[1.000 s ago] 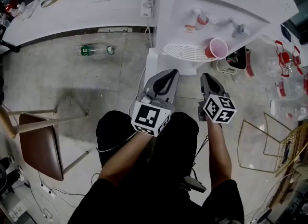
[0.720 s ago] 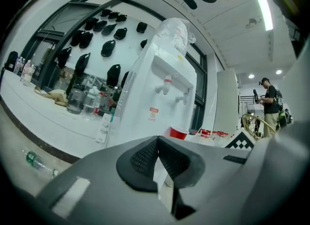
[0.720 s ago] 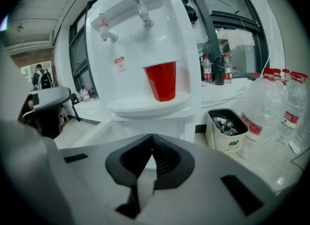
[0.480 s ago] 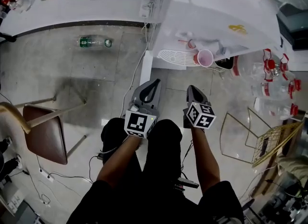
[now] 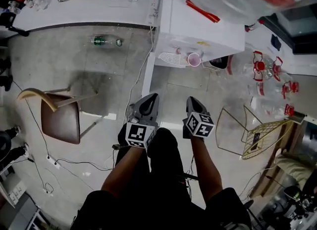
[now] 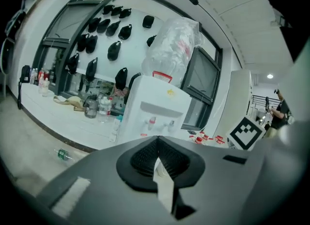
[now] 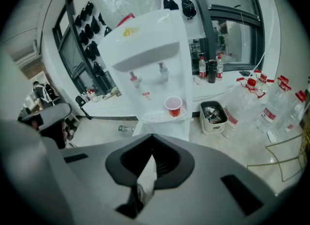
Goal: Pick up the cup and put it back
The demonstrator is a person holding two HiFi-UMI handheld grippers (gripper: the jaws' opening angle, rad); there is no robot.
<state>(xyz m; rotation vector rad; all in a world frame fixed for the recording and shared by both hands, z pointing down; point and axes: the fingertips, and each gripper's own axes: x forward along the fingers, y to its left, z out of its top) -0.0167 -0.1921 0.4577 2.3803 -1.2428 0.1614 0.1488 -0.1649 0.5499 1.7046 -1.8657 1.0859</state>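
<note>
So, head view: I've got my left gripper (image 5: 150,99) and right gripper (image 5: 191,101) low in front of me, well apart from the water dispenser (image 5: 198,26). The red cup (image 5: 194,59) stands upright on its drip tray (image 5: 171,58).

Left gripper view: jaws pressed together, nothing between them.

Right gripper view: jaws closed tight too, empty, with the cup ahead on the tray.

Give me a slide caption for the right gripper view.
Shut, empty right gripper faces a red cup on the drip tray of a water dispenser.
</note>
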